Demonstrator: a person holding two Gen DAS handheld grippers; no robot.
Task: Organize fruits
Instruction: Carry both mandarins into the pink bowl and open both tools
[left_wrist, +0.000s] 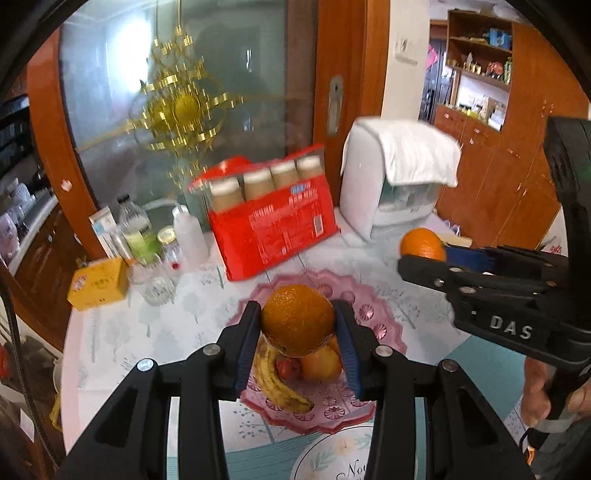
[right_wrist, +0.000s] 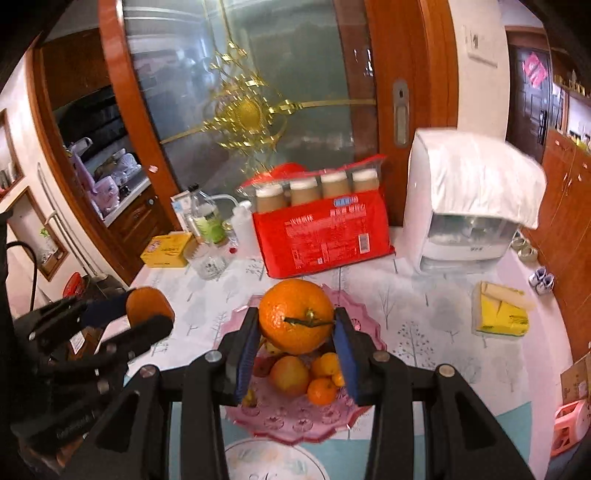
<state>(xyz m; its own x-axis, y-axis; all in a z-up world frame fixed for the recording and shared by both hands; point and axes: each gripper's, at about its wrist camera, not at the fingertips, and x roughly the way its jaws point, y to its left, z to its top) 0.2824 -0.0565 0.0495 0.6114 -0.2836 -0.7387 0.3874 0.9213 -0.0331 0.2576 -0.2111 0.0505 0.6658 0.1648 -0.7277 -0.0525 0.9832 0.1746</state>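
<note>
My left gripper (left_wrist: 298, 325) is shut on a large orange (left_wrist: 297, 319) and holds it above the pink plate (left_wrist: 373, 321). On the plate lie a spotted banana (left_wrist: 275, 378), a small red fruit (left_wrist: 289, 368) and a yellow-orange fruit (left_wrist: 322, 363). My right gripper (right_wrist: 295, 325) is shut on a second orange (right_wrist: 295, 319) with a green stem, above the same pink plate (right_wrist: 288, 417), where an apple-like fruit (right_wrist: 289, 376) and small tangerines (right_wrist: 322, 390) lie. Each gripper shows in the other's view, the right one (left_wrist: 421, 254) holding its orange (left_wrist: 423, 243), the left one (right_wrist: 147, 314) holding its orange (right_wrist: 149, 302).
A red pack of bottles (left_wrist: 275, 221) stands behind the plate. A white appliance under a cloth (left_wrist: 391, 181) is at the back right. Bottles and a glass (left_wrist: 155, 243) and a yellow box (left_wrist: 98, 282) stand at the left. A yellow tissue pack (right_wrist: 500, 310) lies at the right.
</note>
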